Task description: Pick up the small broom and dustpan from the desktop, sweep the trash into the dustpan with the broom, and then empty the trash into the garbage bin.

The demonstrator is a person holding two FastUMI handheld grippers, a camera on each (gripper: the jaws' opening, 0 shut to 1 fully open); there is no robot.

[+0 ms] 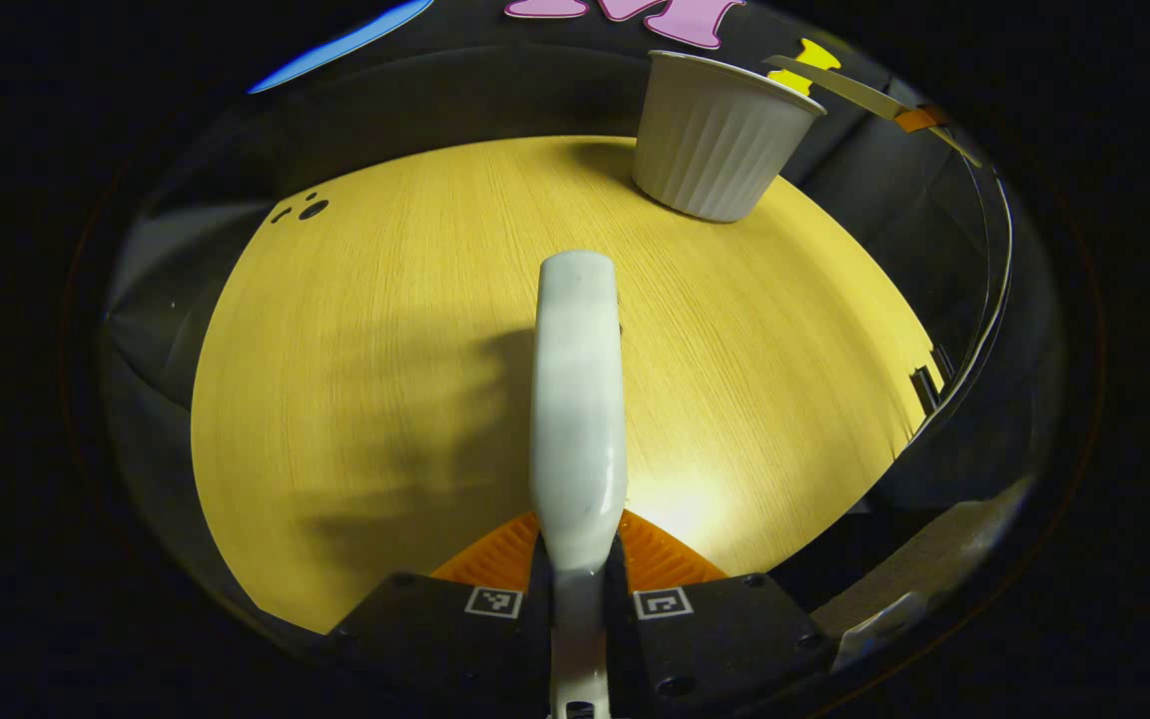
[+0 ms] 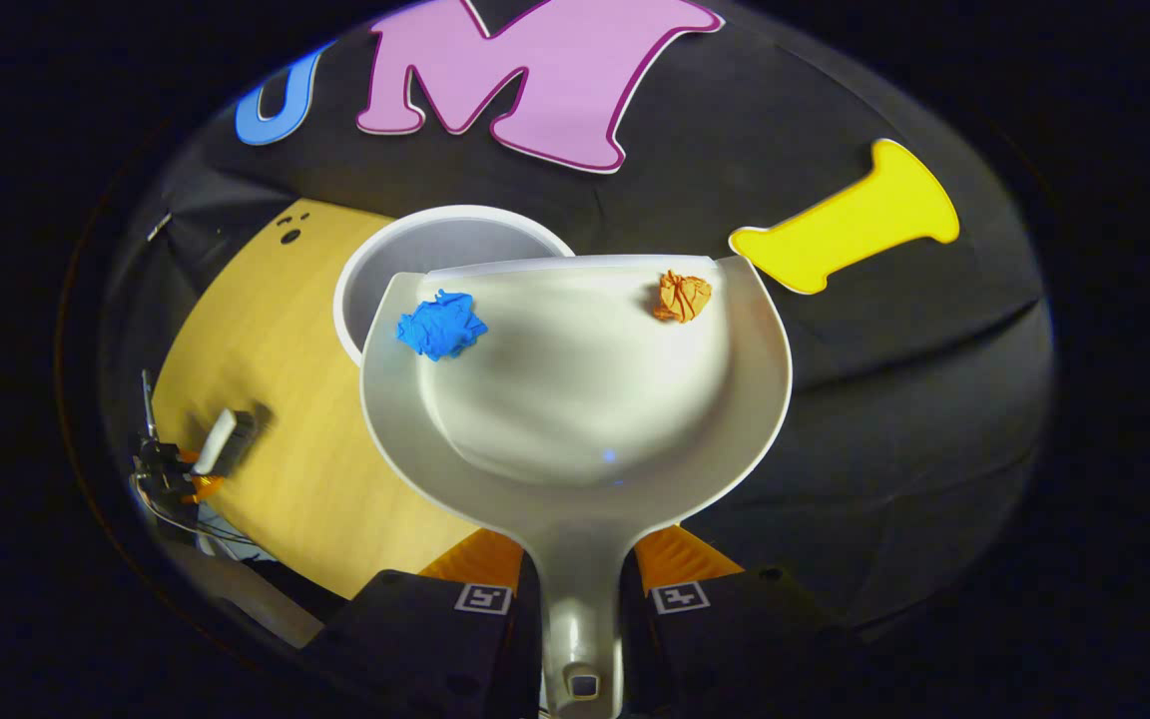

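My left gripper (image 1: 578, 571) is shut on the small broom (image 1: 578, 399), whose white body sticks out forward over the wooden desktop (image 1: 375, 359). The white ribbed garbage bin (image 1: 720, 135) stands at the far right of that desktop. In the right gripper view, my right gripper (image 2: 580, 591) is shut on the handle of the white dustpan (image 2: 585, 409), held above the desk. A blue crumpled paper ball (image 2: 441, 325) and an orange one (image 2: 682, 297) lie near the pan's front lip. The bin's open rim (image 2: 375, 255) shows just beyond and under that lip. The left gripper with the broom (image 2: 208, 451) appears far left.
Small dark holes (image 1: 303, 211) mark the desktop's far left corner. Black booth cloth surrounds the desk on all sides. A thin cable (image 1: 994, 250) runs along the right edge of the left gripper view. The desk's right edge drops off close to the bin.
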